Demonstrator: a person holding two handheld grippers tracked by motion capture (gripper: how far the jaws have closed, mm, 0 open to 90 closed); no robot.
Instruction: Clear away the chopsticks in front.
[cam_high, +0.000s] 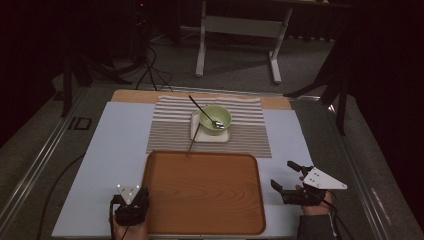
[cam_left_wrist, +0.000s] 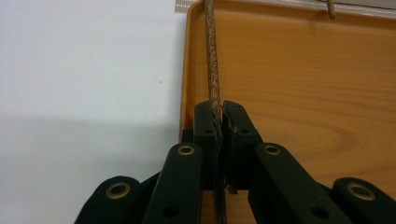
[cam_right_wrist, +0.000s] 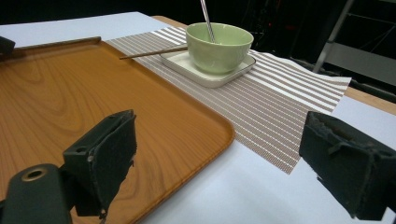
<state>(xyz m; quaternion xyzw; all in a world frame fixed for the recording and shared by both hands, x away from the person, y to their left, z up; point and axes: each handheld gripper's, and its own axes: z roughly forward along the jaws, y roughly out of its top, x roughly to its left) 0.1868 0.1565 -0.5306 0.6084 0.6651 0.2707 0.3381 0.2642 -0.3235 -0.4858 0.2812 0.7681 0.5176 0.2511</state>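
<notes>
Between the shut jaws, chopstick (cam_left_wrist: 212, 60) partly hidden.

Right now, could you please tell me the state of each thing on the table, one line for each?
Left gripper: shut on a brown chopstick.
Right gripper: open, nothing between the jaws.
Wooden tray: bare, flat on the table.
Second chopstick: leaning from the white dish onto the tray's far rim.
Green bowl: upright on the white dish.
Spoon: resting in the bowl, handle sticking out.
Striped mat: spread flat.
</notes>
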